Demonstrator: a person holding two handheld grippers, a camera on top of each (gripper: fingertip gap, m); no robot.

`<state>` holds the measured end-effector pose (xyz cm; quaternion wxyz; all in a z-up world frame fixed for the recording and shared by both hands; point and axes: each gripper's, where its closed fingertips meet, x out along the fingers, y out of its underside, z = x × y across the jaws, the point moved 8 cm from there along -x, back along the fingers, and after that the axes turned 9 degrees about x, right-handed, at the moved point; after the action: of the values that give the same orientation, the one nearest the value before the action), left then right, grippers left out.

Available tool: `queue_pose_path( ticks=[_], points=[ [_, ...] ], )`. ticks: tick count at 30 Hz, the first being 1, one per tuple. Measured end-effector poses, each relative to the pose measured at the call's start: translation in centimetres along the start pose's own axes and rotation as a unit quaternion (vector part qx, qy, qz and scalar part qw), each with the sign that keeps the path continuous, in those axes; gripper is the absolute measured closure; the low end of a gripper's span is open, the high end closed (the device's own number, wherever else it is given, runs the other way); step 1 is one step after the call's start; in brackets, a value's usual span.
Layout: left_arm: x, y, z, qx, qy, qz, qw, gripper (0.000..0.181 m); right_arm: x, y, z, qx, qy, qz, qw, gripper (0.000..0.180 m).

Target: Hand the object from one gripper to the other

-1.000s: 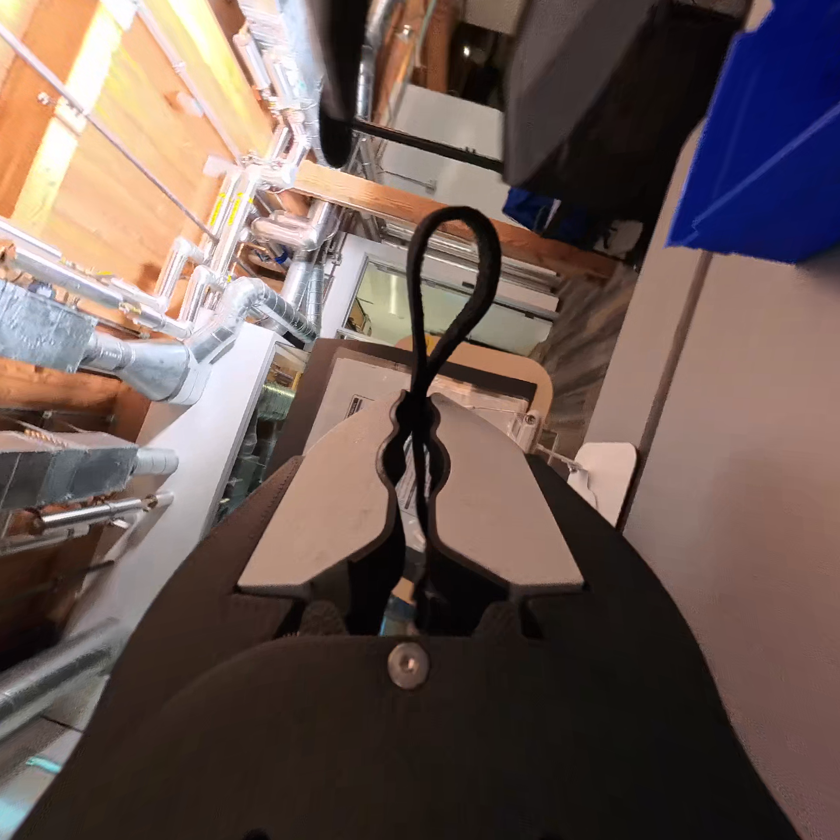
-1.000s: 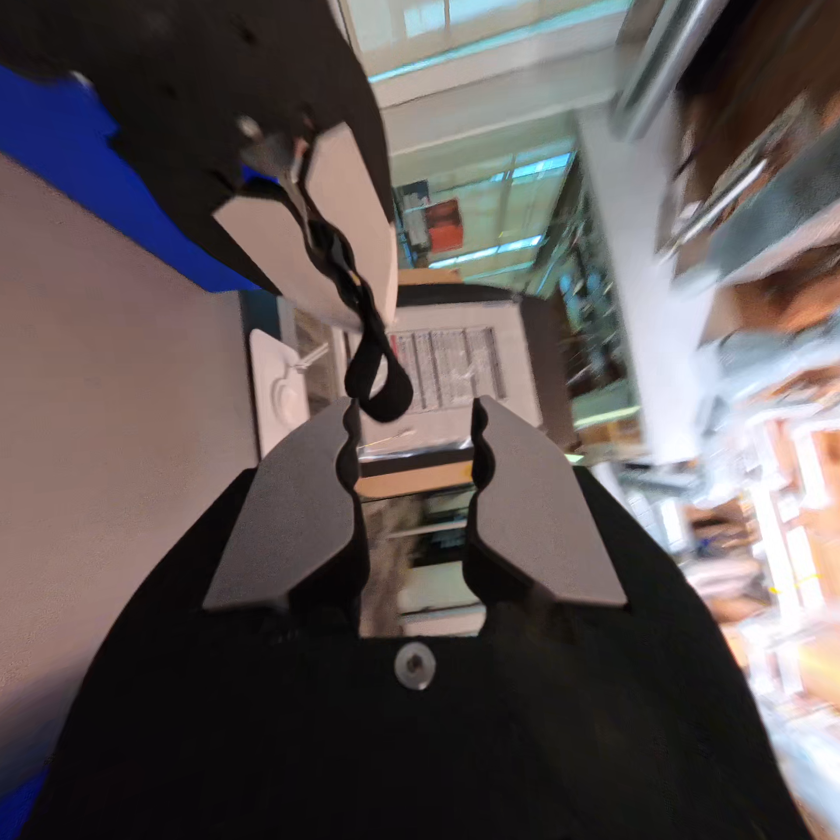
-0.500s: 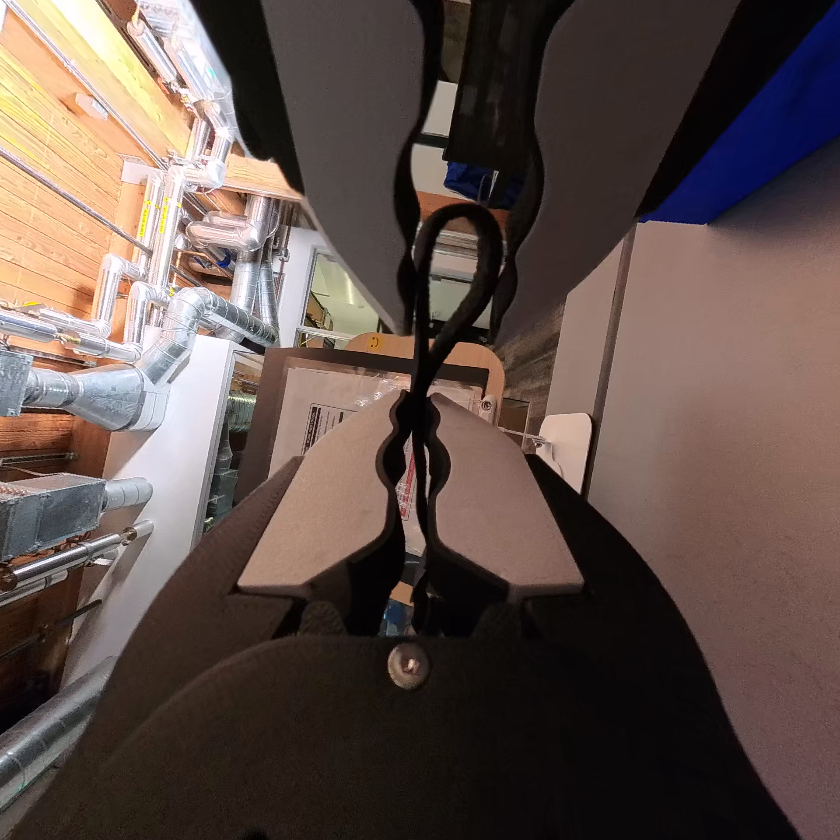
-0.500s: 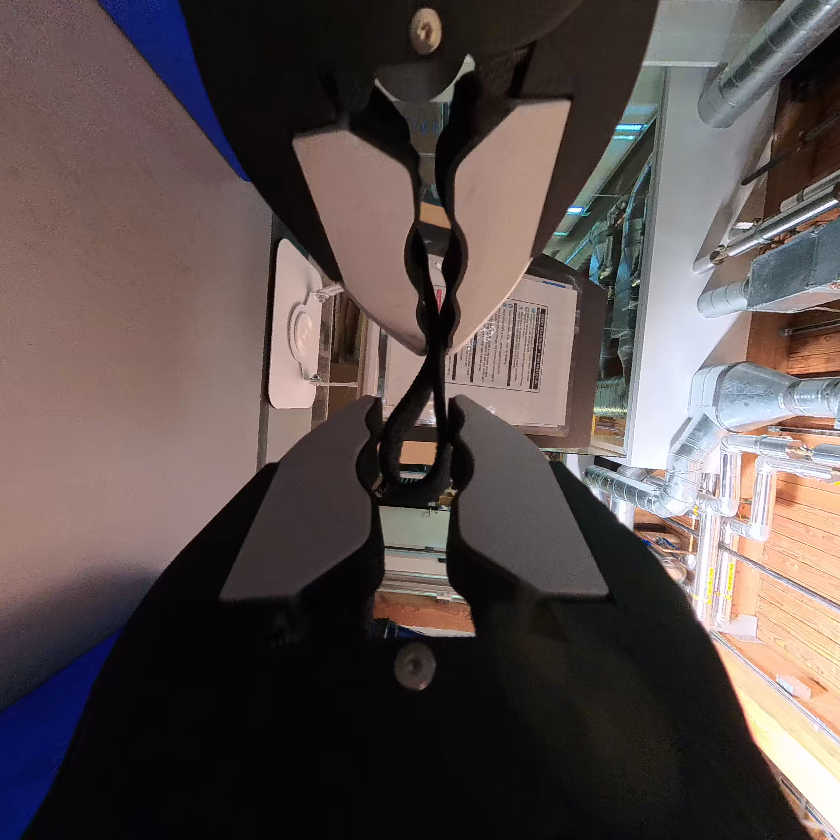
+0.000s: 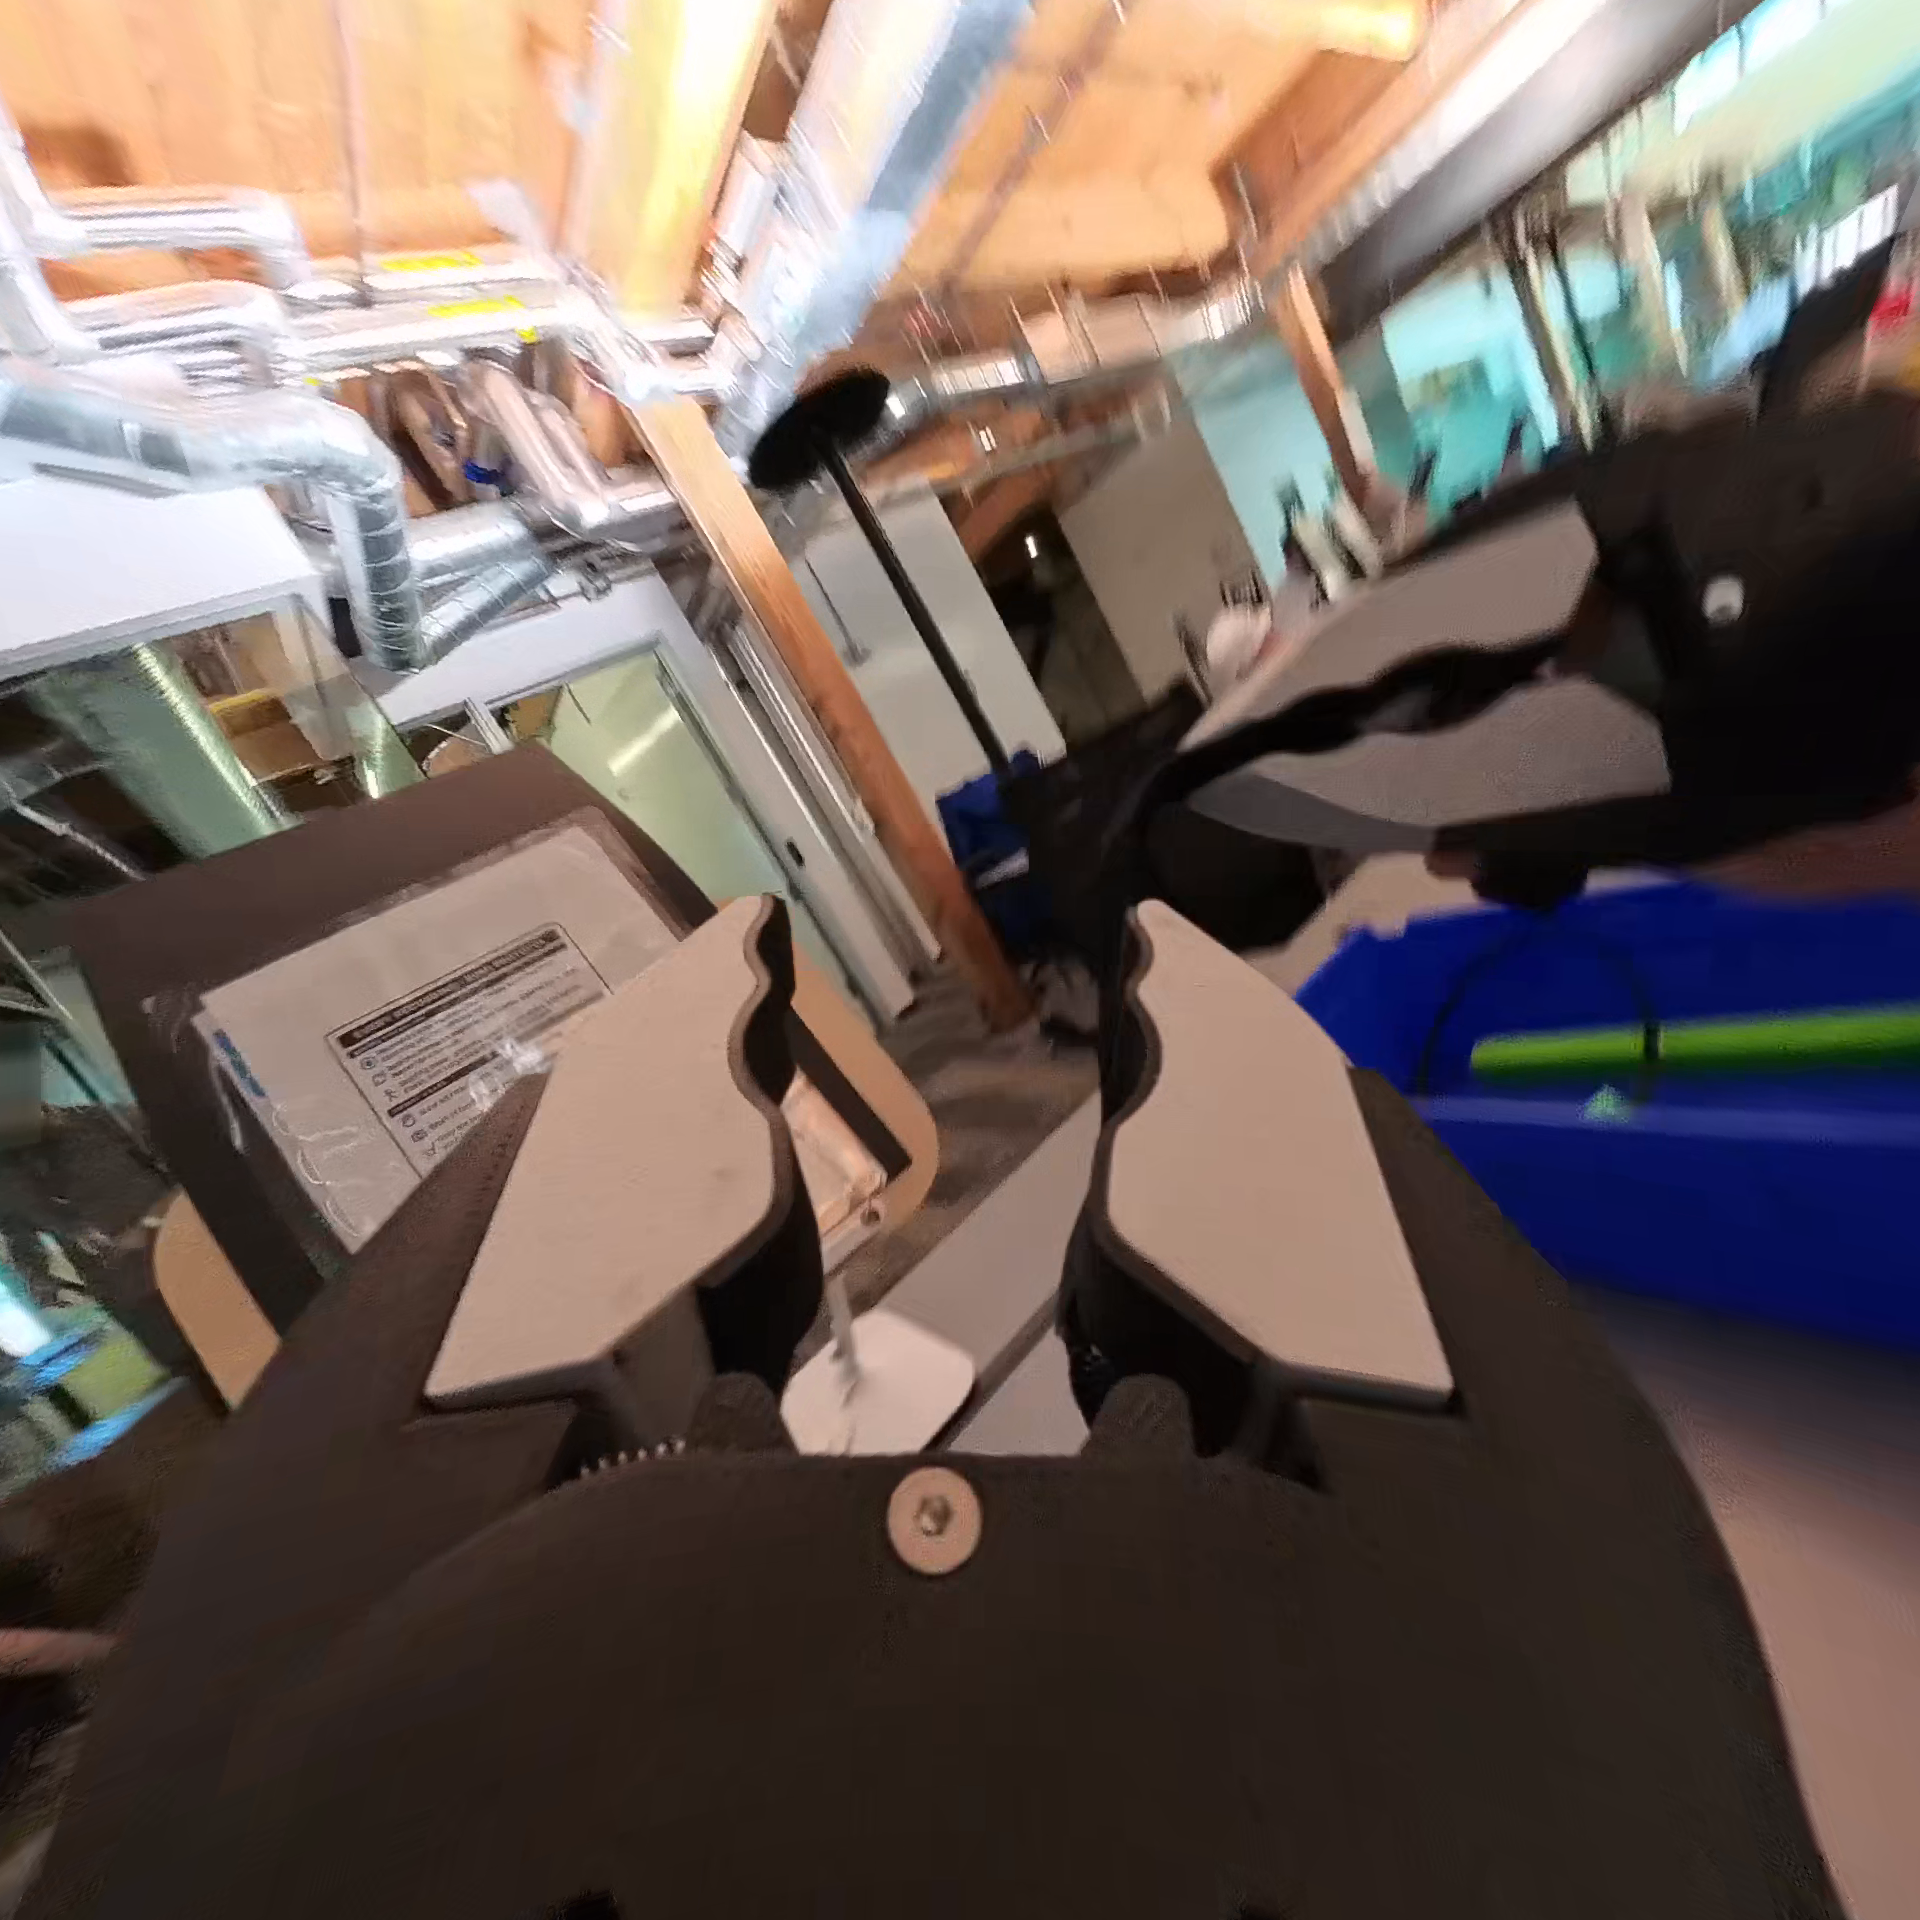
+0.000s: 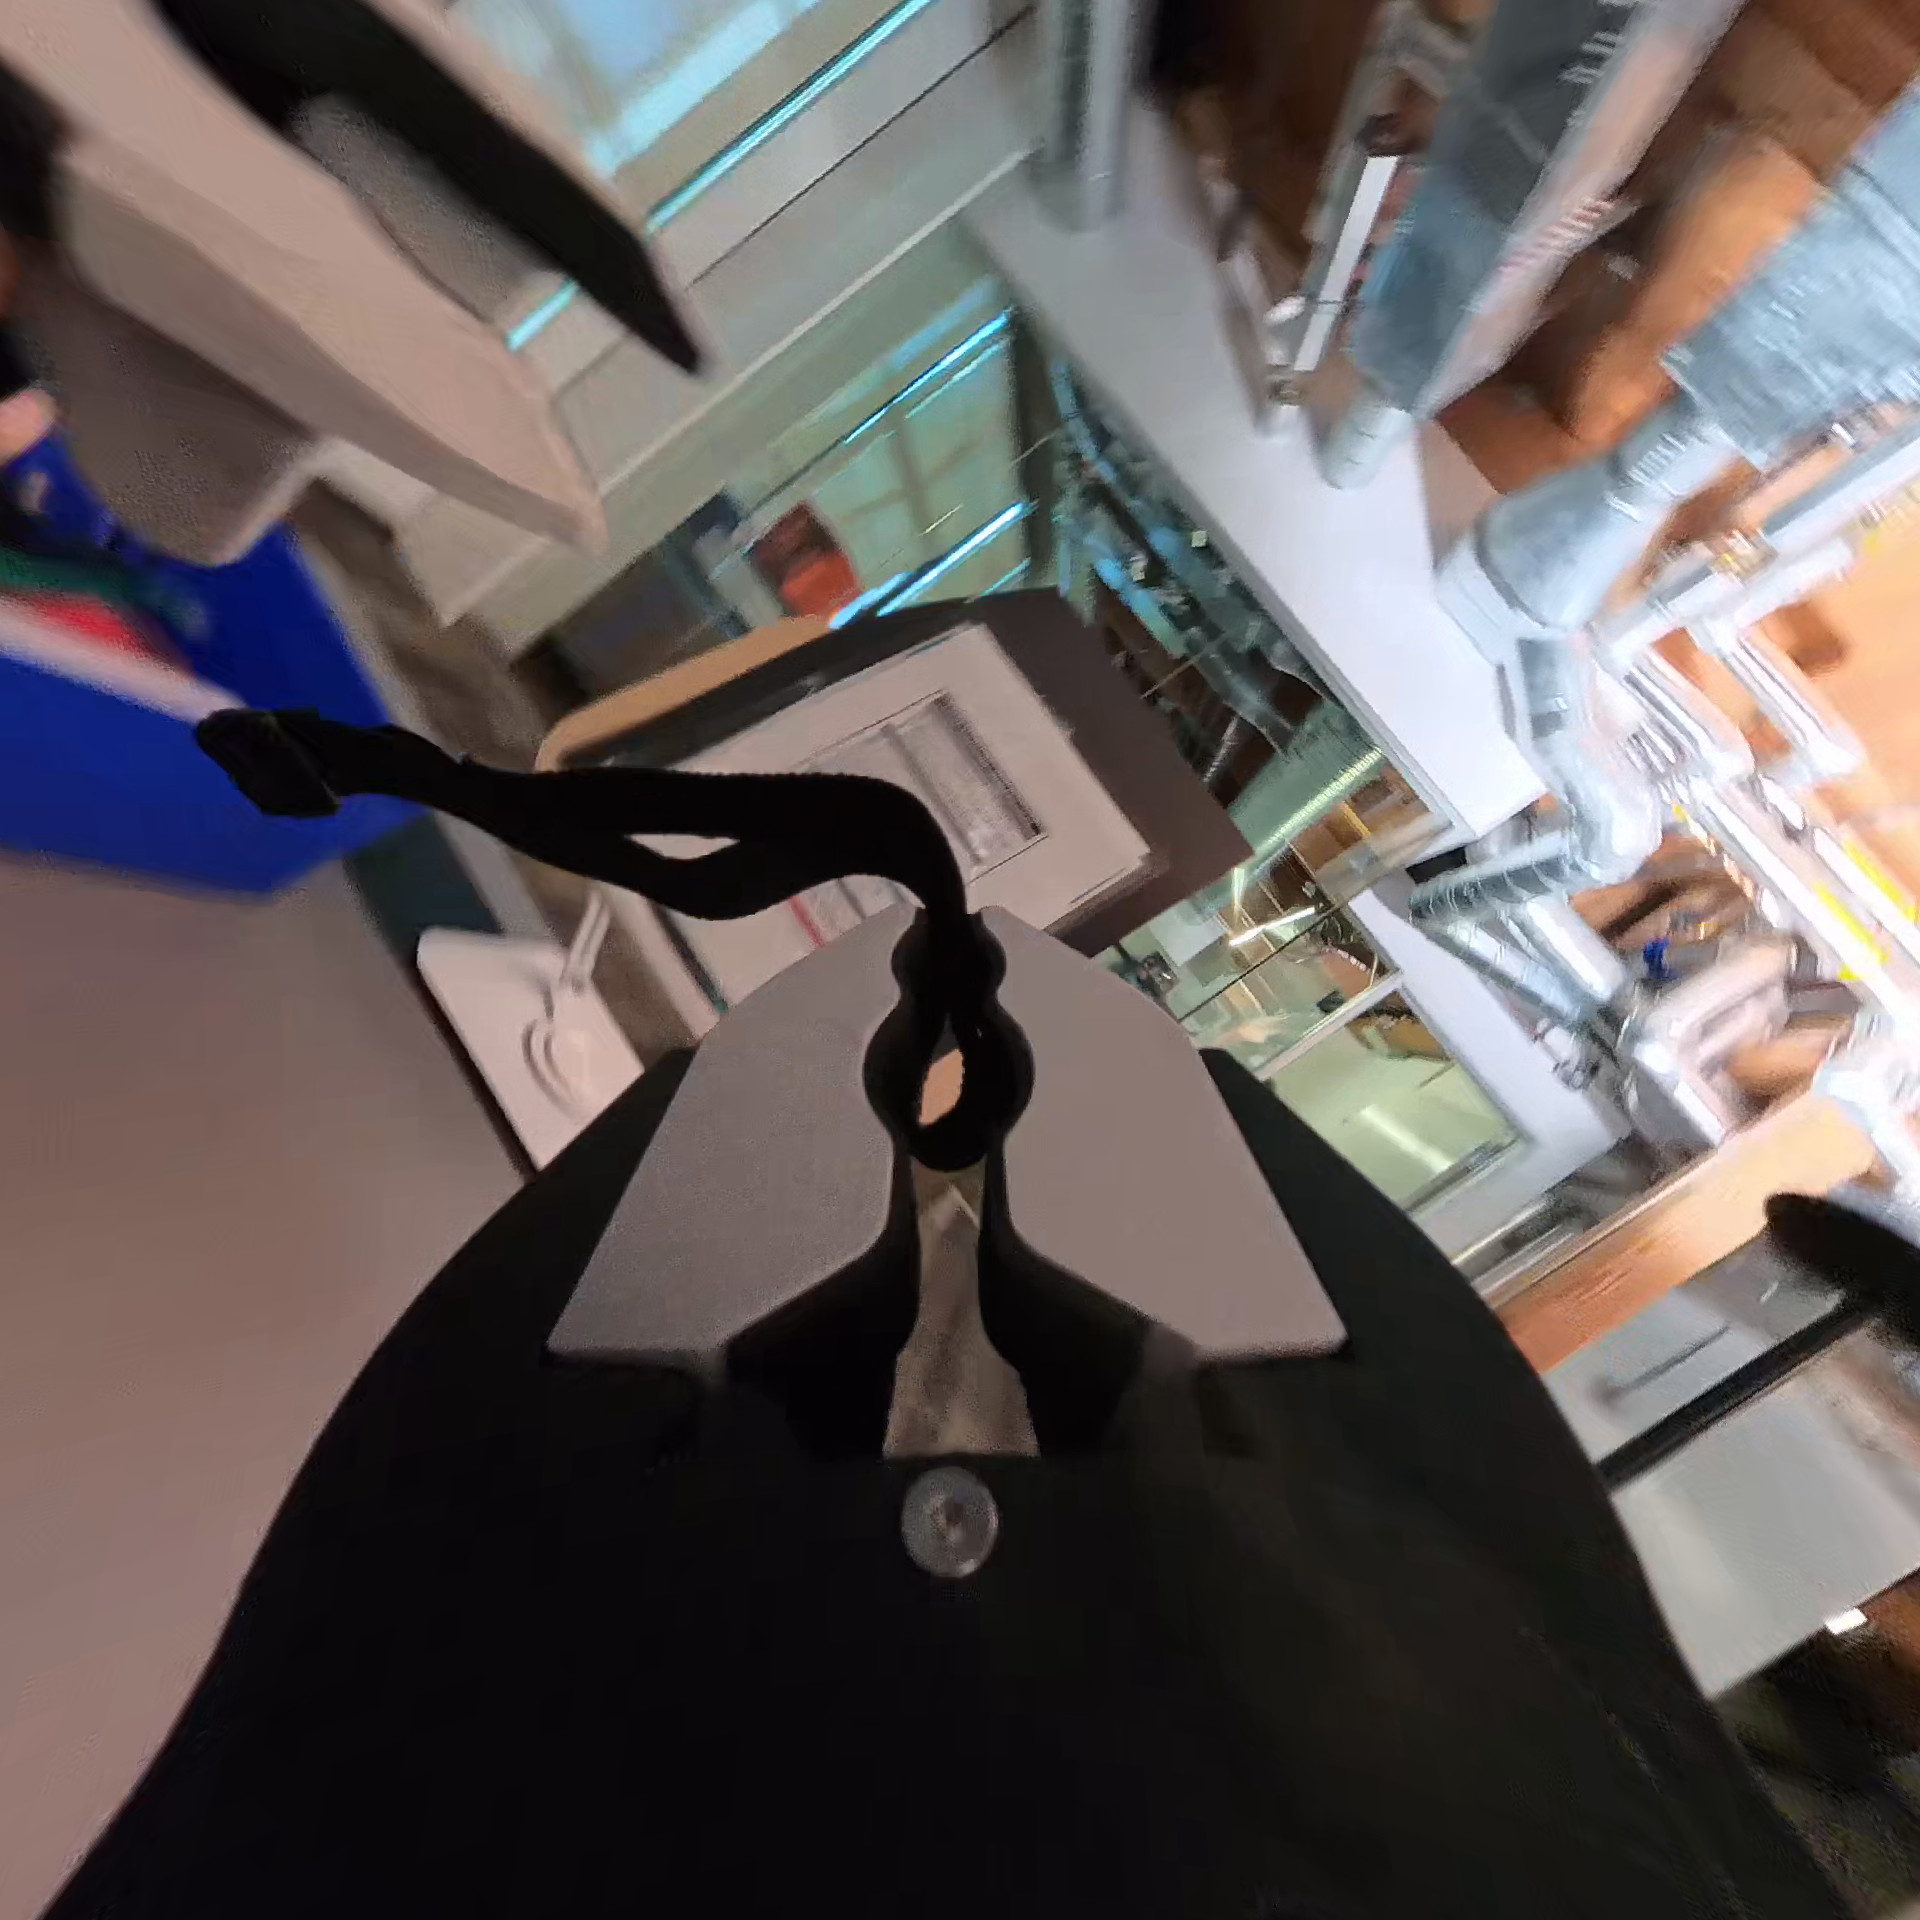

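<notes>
- The right gripper [image 6: 951,935] is clamped on the black strap [image 6: 717,831]: its loop is pinched between the tips, with a small bight showing in the notch behind them.
- From that pinch the strap runs out toward 10 o'clock and ends free in a stubby tab, touching nothing.
- The left gripper [image 5: 951,925] stands wide apart with nothing between its fingers; through the gap I see only a white stand base [image 5: 878,1392] on the table.
- In the left wrist view the right gripper sits off at 2 o'clock, closed, well apart from the left one, with a blue bin [image 5: 1714,1143] below it.
- I'd call the handover itself done: the strap hangs from the right side alone. Little seems left except drawing apart or setting it down.
</notes>
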<state>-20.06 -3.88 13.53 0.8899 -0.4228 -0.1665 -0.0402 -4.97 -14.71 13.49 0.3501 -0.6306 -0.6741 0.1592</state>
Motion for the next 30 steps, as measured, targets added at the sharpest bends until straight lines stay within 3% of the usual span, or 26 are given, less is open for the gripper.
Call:
queue_pose_path(
  ticks=[1,3,6,10,15,17,20,25,27,30],
  points=[
    [-0.5,-0.4,0.8,-0.026,-0.018,-0.020,0.999,0.122,-0.2,0.0,-0.9,0.049,0.021,-0.018,0.998,0.174],
    [-1.3,-0.9,2.1,-0.062,-0.045,-0.046,0.996,0.121,-0.7,0.1,-2.5,0.159,0.056,-0.056,0.984,0.174],
    [-2.0,-1.2,3.3,-0.093,-0.074,-0.069,0.991,0.119,-1.7,1.1,-4.6,0.336,0.091,-0.120,0.930,0.174],
    [-2.2,-1.0,3.8,-0.134,-0.084,-0.082,0.984,0.117,-2.0,3.5,-5.6,0.525,0.073,-0.182,0.829,0.174],
    [-1.1,0.2,3.6,-0.221,-0.017,-0.053,0.974,0.122,-0.6,6.2,-4.5,0.707,-0.027,-0.224,0.670,0.174],
    [-0.6,1.1,3.6,-0.265,-0.004,-0.028,0.964,0.122,0.0,7.1,-3.8,0.756,-0.060,-0.226,0.612,0.174],
    [0.0,2.9,3.8,-0.333,0.013,0.015,0.943,0.120,1.0,8.1,-2.4,0.805,-0.105,-0.198,0.550,0.175],
    [1.0,4.8,3.2,-0.451,0.105,0.048,0.885,0.119,2.2,8.3,-0.3,0.862,-0.194,-0.182,0.431,0.174],
    [1.3,5.0,2.7,-0.481,0.144,0.048,0.864,0.124,2.4,8.2,0.2,0.873,-0.212,-0.180,0.401,0.174],
    [1.5,5.1,1.9,-0.482,0.167,0.049,0.859,0.129,3.0,8.1,1.2,0.876,-0.230,-0.167,0.391,0.174]
  ],
)
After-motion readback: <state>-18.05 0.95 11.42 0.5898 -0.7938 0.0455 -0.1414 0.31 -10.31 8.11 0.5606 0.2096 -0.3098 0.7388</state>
